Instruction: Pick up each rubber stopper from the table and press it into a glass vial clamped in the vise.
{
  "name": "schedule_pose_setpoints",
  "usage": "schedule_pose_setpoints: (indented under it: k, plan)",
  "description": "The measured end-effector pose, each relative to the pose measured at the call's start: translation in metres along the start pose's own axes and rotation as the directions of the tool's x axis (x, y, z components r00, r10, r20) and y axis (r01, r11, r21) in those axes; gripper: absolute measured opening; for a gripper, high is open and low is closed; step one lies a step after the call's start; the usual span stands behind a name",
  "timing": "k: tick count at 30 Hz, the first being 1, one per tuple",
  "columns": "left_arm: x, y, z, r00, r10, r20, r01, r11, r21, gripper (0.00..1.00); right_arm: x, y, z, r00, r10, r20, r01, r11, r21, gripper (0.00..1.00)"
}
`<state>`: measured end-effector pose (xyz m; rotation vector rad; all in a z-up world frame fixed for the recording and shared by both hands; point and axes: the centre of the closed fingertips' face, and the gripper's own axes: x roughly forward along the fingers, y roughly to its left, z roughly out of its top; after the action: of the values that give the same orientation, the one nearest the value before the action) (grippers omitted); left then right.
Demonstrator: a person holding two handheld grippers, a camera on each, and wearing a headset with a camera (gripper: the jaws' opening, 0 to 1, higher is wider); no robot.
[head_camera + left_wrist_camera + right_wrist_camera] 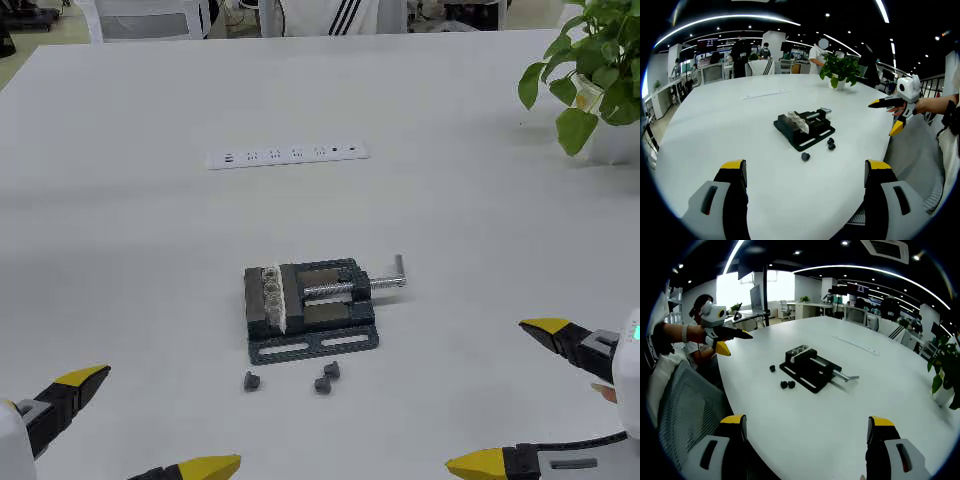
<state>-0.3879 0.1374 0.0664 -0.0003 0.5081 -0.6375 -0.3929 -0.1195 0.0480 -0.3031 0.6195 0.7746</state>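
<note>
A dark bench vise (312,322) sits mid-table with its screw handle pointing right. It clamps a row of clear glass vials (272,296) at its left end. Three dark rubber stoppers lie on the table in front of it: one alone (251,381) and a pair (323,384) (332,370). My left gripper (150,422) hovers open at the near left, well short of the stoppers. My right gripper (505,395) hovers open at the near right. Both have nothing between their yellow-tipped jaws. The left gripper view looks across at the vise (802,127), the lone stopper (805,156) and the right gripper (885,118).
A white power strip (287,154) lies beyond the vise. A potted plant (590,70) stands at the far right corner. A mesh chair (685,410) stands by the table's near edge. Chairs and people are beyond the far edge.
</note>
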Motion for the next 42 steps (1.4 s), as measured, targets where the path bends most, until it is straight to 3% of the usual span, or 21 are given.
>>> schedule_pose_setpoints:
  k: [11, 22, 31, 39, 42]
  plan:
    - [-0.001, 0.0, -0.007, 0.9996, -0.012, -0.023, 0.013, 1.0, 0.021, 0.99, 0.003, 0.002, -0.002, 0.9998, 0.016, -0.008, -0.016, 1.0, -0.016, 0.99]
    - [0.0, -0.004, -0.007, 0.9998, -0.01, -0.017, 0.011, 1.0, 0.017, 0.99, 0.007, 0.001, -0.006, 0.9983, 0.043, -0.04, -0.045, 0.998, -0.05, 0.99]
    - [0.002, -0.011, -0.011, 0.9992, -0.021, -0.034, 0.022, 0.999, 0.032, 0.99, 0.012, 0.0, -0.002, 0.9962, 0.067, -0.056, -0.071, 0.994, -0.082, 0.99]
    - [0.001, -0.007, -0.015, 0.9983, -0.032, -0.049, 0.035, 0.998, 0.058, 0.99, 0.034, 0.003, 0.022, 0.9865, 0.144, -0.077, -0.157, 0.969, -0.191, 0.95]
    - [0.001, -0.005, -0.016, 0.9984, -0.025, -0.05, 0.028, 0.998, 0.058, 0.99, 0.045, 0.009, 0.029, 0.9746, 0.201, -0.099, -0.219, 0.947, -0.235, 0.87]
